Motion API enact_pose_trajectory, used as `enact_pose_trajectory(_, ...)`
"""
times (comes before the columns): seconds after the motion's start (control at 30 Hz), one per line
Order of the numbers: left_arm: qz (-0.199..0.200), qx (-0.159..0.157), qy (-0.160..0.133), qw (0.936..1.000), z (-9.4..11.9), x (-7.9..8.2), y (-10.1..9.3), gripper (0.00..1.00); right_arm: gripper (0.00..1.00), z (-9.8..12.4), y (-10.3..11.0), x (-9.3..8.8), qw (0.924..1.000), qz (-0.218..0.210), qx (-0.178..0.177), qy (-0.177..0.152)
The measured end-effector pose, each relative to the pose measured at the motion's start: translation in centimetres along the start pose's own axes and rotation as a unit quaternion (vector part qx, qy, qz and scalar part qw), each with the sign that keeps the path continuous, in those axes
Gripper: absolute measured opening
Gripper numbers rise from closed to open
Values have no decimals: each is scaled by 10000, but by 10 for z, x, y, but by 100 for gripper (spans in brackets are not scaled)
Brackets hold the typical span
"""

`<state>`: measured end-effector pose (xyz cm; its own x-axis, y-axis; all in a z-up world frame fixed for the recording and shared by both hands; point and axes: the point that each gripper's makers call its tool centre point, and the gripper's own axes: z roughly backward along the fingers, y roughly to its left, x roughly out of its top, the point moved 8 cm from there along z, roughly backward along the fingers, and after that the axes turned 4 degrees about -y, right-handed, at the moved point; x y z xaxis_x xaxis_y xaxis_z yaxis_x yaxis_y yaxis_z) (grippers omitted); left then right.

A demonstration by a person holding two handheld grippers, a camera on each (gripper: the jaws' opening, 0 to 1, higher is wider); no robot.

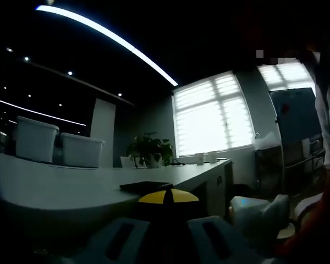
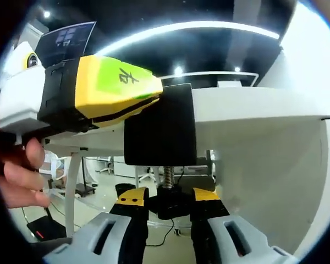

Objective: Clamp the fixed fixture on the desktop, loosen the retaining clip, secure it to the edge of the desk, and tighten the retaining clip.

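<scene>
Fixture (image 2: pixel 160 129) (black C-clamp) sits on desk edge (image 2: pixel 264 113), ~12 o'clock of R gripper (image 2: pixel 168 204) in right gripper view. R jaws closed on the knob (image 2: pixel 168 202) under the screw (image 2: pixel 168 176), so prob. tightening stage; placement looks done. L gripper (image 2: pixel 99 91) comes in from 10 o'clock, gripping fixture top. In left gripper view, L gripper (image 1: pixel 168 204) jaws clamped on dark fixture (image 1: pixel 146 186) atop the desk (image 1: pixel 60 187). Left: finish tightening, release.
</scene>
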<state>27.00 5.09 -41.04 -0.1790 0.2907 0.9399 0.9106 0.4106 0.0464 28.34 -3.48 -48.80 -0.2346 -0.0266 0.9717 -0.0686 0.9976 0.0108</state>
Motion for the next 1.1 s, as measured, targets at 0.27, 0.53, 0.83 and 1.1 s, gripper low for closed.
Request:
enact_pose_trajectory(0.27,-16,-21,42,10000,-1,0,1,1,27,-5,-7,-1,9946,52,1023,-141)
enact_pose_trajectory(0.53,-20,-16,48,10000,-1,0,2,1,27,-13,-21,-4,9639,-203,2654,-58)
enact_pose_trajectory(0.83,14,7,44,10000,-1,0,2,1,27,-14,-24,-4,9550,-351,2944,116)
enact_pose_trajectory(1.1,7,-17,34,10000,0,0,2,1,38,-3,-11,-8,9753,77,2206,3)
